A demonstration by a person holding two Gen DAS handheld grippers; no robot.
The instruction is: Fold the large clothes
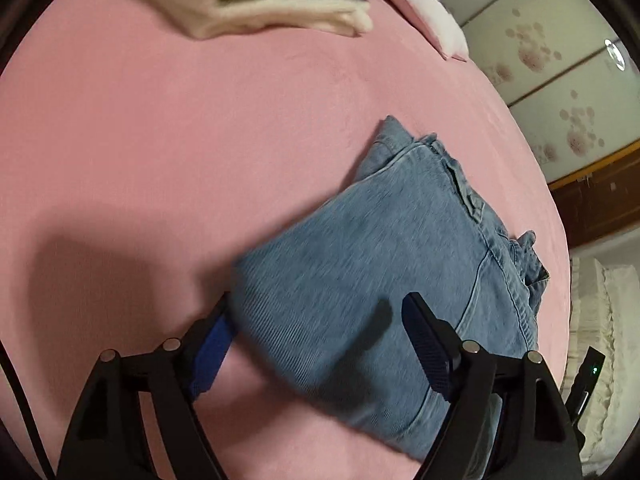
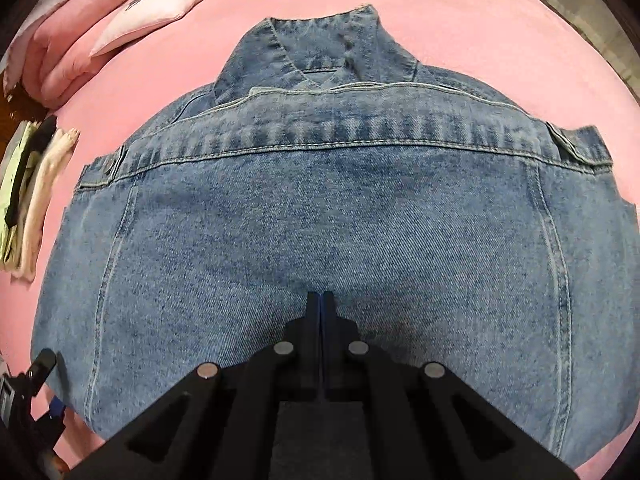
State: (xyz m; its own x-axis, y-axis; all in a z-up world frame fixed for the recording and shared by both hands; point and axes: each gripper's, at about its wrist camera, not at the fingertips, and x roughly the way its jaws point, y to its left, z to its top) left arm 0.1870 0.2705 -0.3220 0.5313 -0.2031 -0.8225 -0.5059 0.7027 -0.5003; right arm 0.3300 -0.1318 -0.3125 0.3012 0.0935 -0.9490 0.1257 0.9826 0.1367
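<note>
A blue denim jacket [image 2: 320, 200] lies folded on the pink bed [image 2: 500, 20], back side up, collar at the far end. My right gripper [image 2: 321, 300] is shut, its tips over the middle of the jacket's back; whether they touch the cloth I cannot tell. In the left wrist view the folded jacket [image 1: 380, 260] lies at the lower right. My left gripper [image 1: 316, 316] is open, its jaws wide apart astride the jacket's near corner, with nothing held.
A stack of folded cream, green and dark clothes [image 1: 260, 4] lies at the far side of the bed, also at the left in the right wrist view [image 2: 28, 184]. Pink pillows [image 2: 100, 28] lie at the bed's head. A wardrobe with flower-patterned doors [image 1: 560, 80] stands beyond the bed.
</note>
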